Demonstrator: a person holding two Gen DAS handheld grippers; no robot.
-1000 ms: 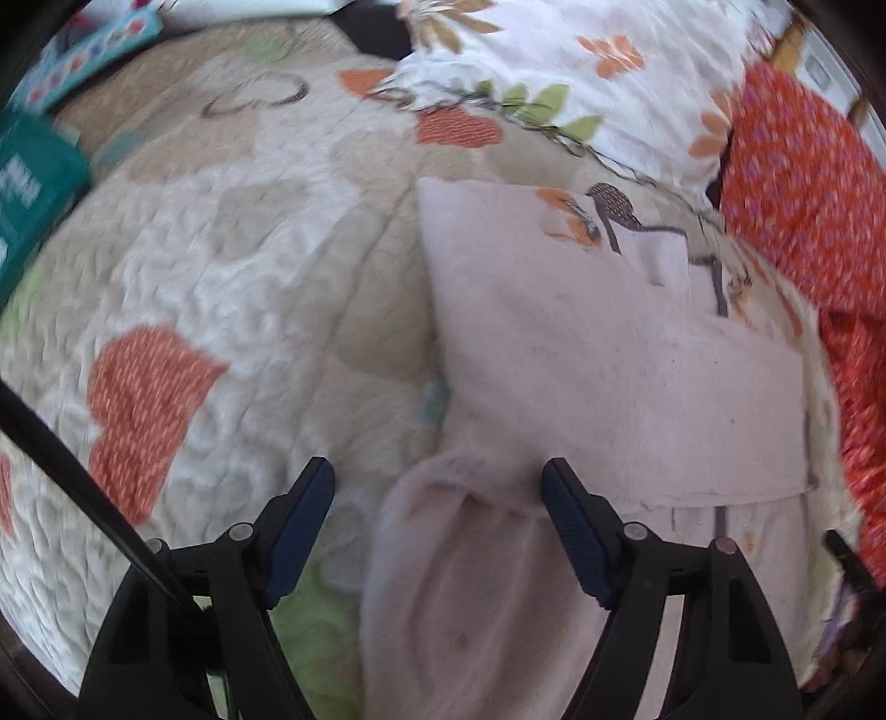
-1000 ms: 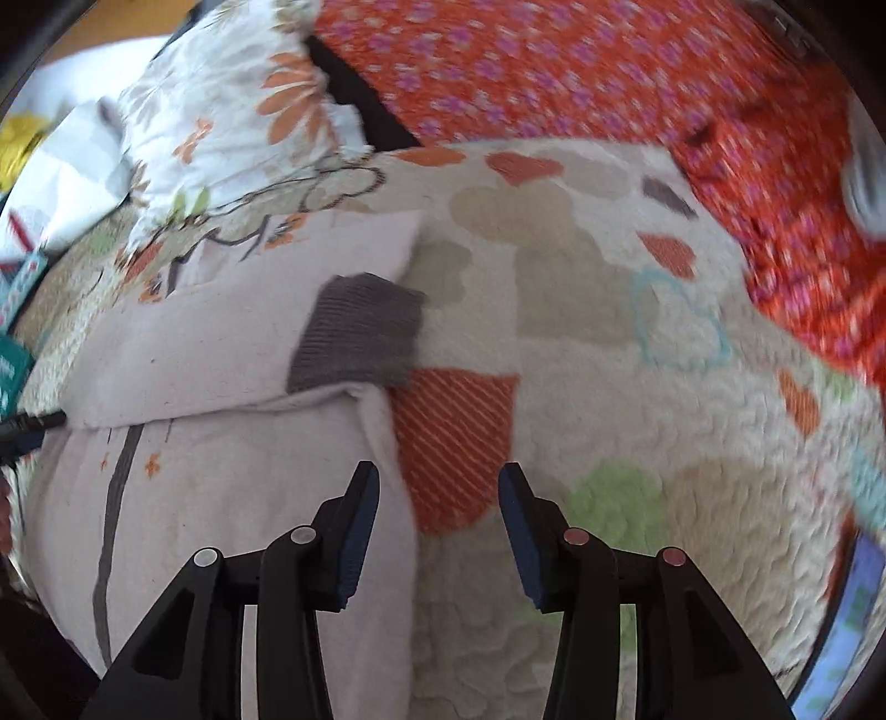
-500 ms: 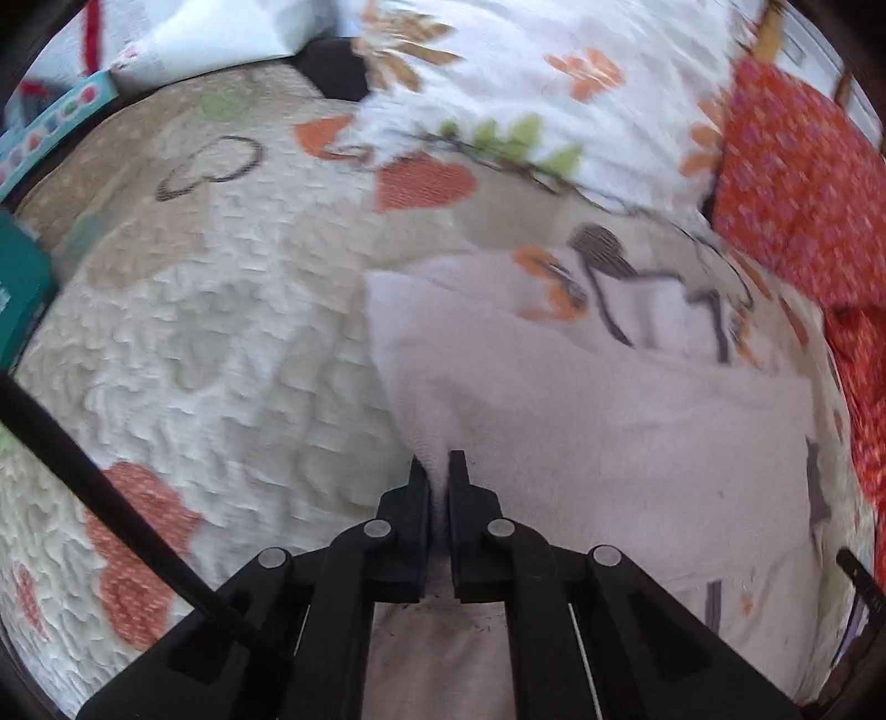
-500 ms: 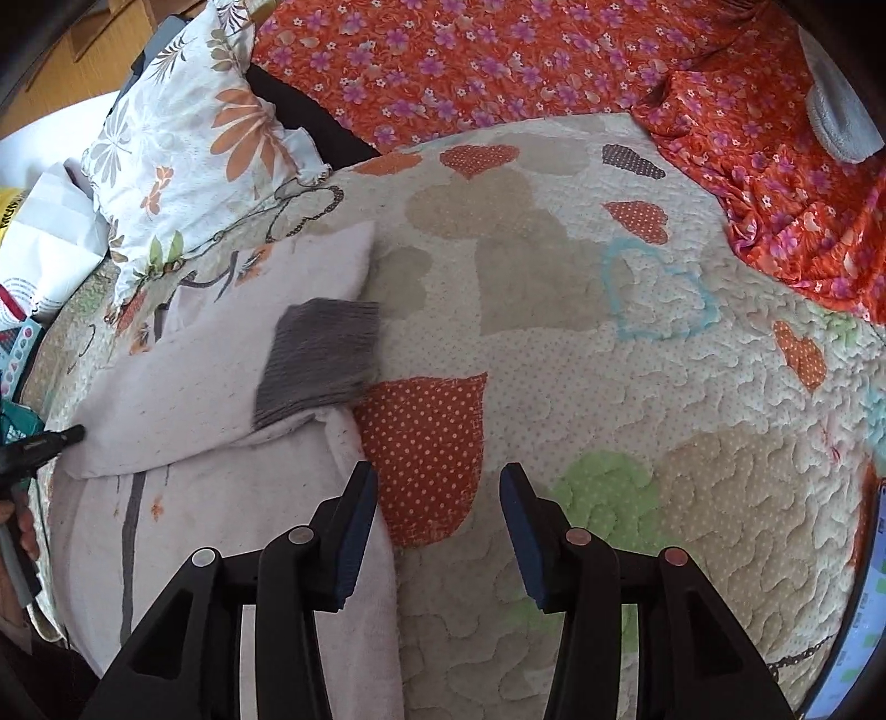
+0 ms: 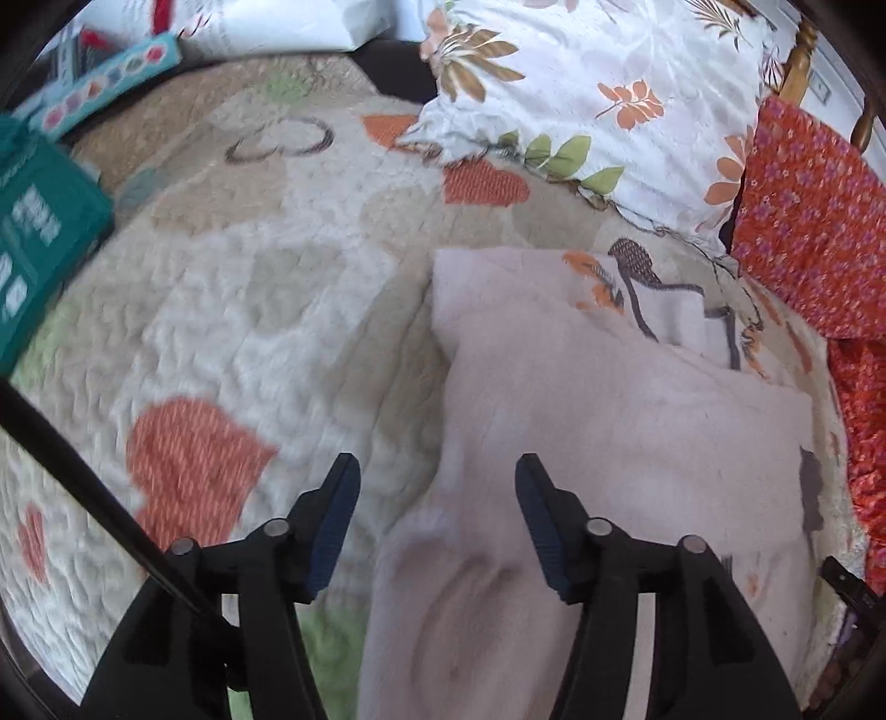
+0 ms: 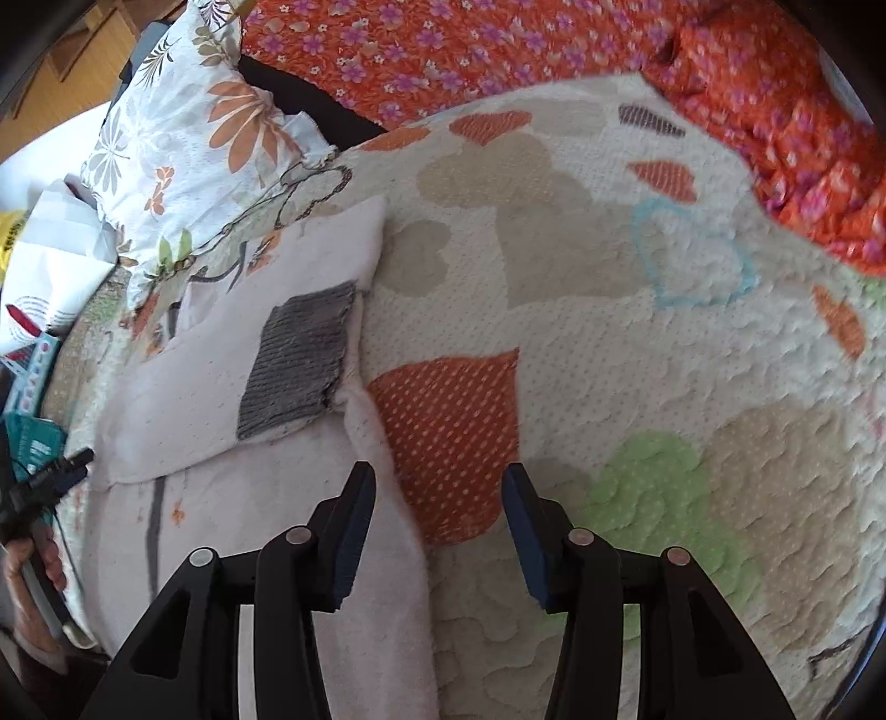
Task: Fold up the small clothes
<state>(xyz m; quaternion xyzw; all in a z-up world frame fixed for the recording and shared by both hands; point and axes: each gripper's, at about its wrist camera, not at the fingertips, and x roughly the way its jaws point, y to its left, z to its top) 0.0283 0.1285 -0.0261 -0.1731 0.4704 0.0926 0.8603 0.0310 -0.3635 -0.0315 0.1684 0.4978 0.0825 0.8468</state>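
Observation:
A small pale pink garment (image 5: pixel 598 443) lies partly folded on a quilted bedspread (image 5: pixel 232 310), its inside facing up. In the right wrist view the garment (image 6: pixel 183 399) shows a grey ribbed cuff (image 6: pixel 299 360) folded over its top. My left gripper (image 5: pixel 437 504) is open and empty, just above the garment's near left edge. My right gripper (image 6: pixel 437 515) is open and empty, over the garment's right edge and an orange heart on the quilt (image 6: pixel 454 432).
A floral pillow (image 5: pixel 598 94) and an orange flowered cloth (image 5: pixel 814 221) lie beyond the garment. A teal box (image 5: pixel 33 243) and a long patterned box (image 5: pixel 105 83) sit at the far left. The orange cloth (image 6: pixel 498 50) also bounds the back in the right wrist view.
My left gripper was open, shut on the garment's left edge half a second ago, and has opened again and drawn back. The right gripper stayed open and shifted only slightly.

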